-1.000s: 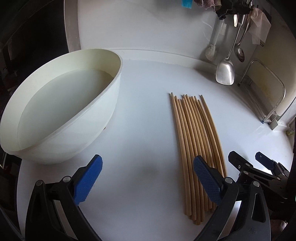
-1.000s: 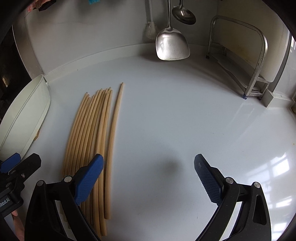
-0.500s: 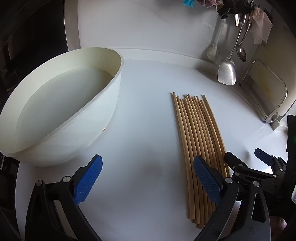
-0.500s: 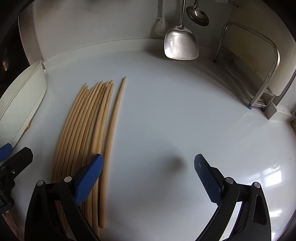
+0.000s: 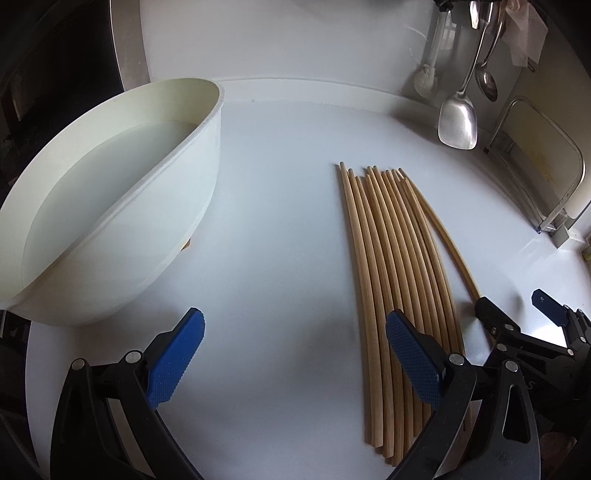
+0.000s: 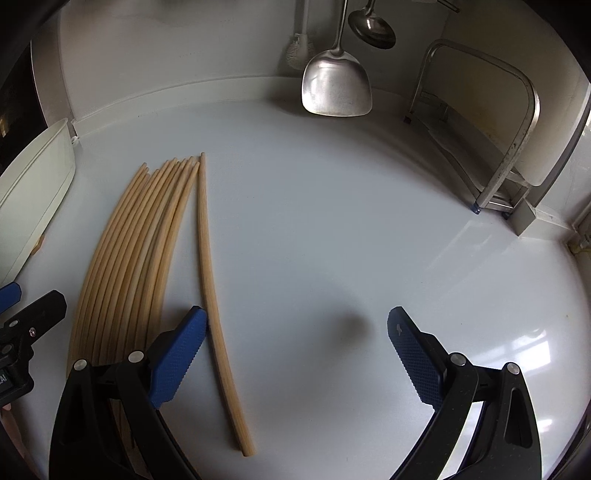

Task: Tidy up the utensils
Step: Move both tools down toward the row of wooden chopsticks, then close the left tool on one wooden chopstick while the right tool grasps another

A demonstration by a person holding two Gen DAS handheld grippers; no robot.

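White countertop (image 6: pixel 332 229) is filling both views, running back to a curved wall where a metal spatula (image 6: pixel 336 86) and a ladle (image 6: pixel 371 27) are hanging beside a dish rack (image 6: pixel 491 122).

Nearest the lens, the right gripper (image 6: pixel 295 358) is hovering low over the counter with its jaws spread wide and nothing between them. Its left blue pad (image 6: pixel 177 360) is sitting just beside a single chopstick (image 6: pixel 212 295) that is lying slightly apart from the rest, so this one is probably the target, being the easiest to pinch without disturbing the pile. The gripper is pointing along the stick's length, tilted down toward the surface.

Further left, the bundle of chopsticks (image 6: pixel 129 266) is lying side by side, tips toward the wall, likely laid flat for sorting.

In its own view the left gripper (image 5: pixel 295 365) is also hanging empty, jaws wide apart, over bare counter between the bundle and a large white bowl (image 5: pixel 110 206), which is standing tilted at the counter's left edge. Its right pad (image 5: pixel 413 365) is overlapping the bundle's near end. It seems to be waiting rather than reaching.
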